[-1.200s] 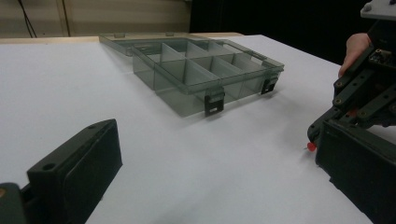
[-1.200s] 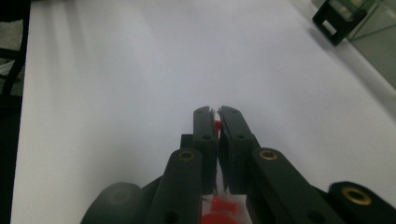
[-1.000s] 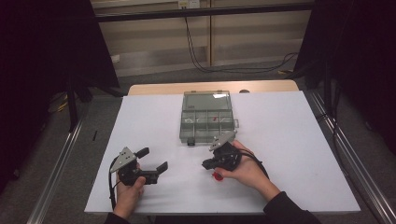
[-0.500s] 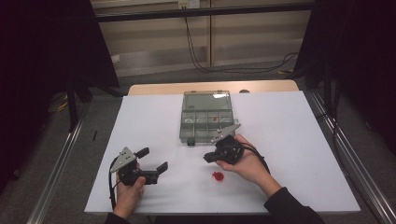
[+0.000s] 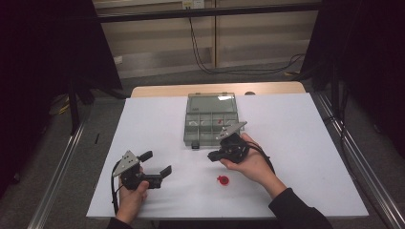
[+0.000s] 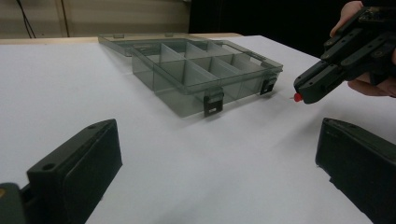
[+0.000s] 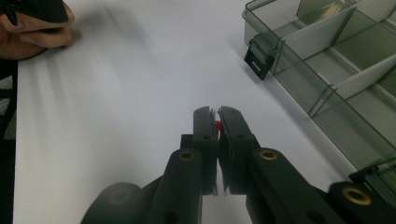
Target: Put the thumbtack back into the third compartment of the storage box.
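- Your left gripper (image 5: 157,162) sits low near the front-left corner of the worktop (image 5: 296,143). Its jaws are spread wide with nothing between them, so it is idle.
- The box (image 5: 187,130) lies mid-worktop toward the far edge, with the lid folded back flat and the latches facing you. The near compartments look bare in the left gripper view. There are specks in a couple of cells in the high view, too small to name.
- Your right gripper (image 7: 217,114) is just off the box's front edge, near the right latch (image 7: 258,58). It is lifted off the sheet and not yet over any cell.
- Its jaws are pinched on a tiny red piece (image 7: 217,125), which pokes out at the tip in the left gripper view.
- A second red bit (image 5: 223,180) lies loose on the worktop toward the front edge, below your right hand (image 5: 250,162). Nothing is touching it.
- Progress, my read: the pick is done, and carrying the piece to the box is the step in hand. Still to do: move over a cell, release the piece, then go back for the loose bit. Closing the lid may come last.
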`<action>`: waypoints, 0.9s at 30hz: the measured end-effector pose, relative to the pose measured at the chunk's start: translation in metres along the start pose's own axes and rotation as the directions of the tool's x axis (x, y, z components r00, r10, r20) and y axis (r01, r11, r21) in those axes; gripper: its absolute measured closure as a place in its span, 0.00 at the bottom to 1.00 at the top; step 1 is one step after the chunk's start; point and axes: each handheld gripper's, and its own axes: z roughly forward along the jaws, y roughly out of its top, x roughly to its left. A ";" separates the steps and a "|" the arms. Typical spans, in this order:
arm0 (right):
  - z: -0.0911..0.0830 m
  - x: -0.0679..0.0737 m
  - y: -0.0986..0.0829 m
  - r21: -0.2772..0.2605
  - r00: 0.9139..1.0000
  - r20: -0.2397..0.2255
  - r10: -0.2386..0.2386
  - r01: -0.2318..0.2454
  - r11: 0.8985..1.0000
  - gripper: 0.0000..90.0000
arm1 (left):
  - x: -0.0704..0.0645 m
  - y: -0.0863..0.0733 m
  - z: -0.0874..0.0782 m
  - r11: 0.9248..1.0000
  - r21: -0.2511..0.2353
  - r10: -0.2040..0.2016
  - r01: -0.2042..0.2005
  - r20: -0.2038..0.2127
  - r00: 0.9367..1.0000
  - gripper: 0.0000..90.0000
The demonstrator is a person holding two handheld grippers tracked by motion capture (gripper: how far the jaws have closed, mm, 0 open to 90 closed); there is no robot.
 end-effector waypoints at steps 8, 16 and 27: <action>-0.002 -0.005 0.005 -0.009 1.000 0.016 0.022 -0.022 1.000 0.96 | 0.000 0.000 0.000 1.000 -0.001 -0.002 0.002 0.000 1.000 0.00; -0.008 -0.015 0.013 -0.030 0.998 0.036 0.046 -0.044 0.999 0.96 | 0.000 0.000 0.000 1.000 -0.002 -0.002 0.002 0.000 1.000 0.00; -0.013 -0.036 0.028 -0.064 0.992 0.082 0.100 -0.095 0.993 0.96 | 0.000 0.000 0.000 1.000 -0.001 -0.003 0.003 0.005 1.000 0.00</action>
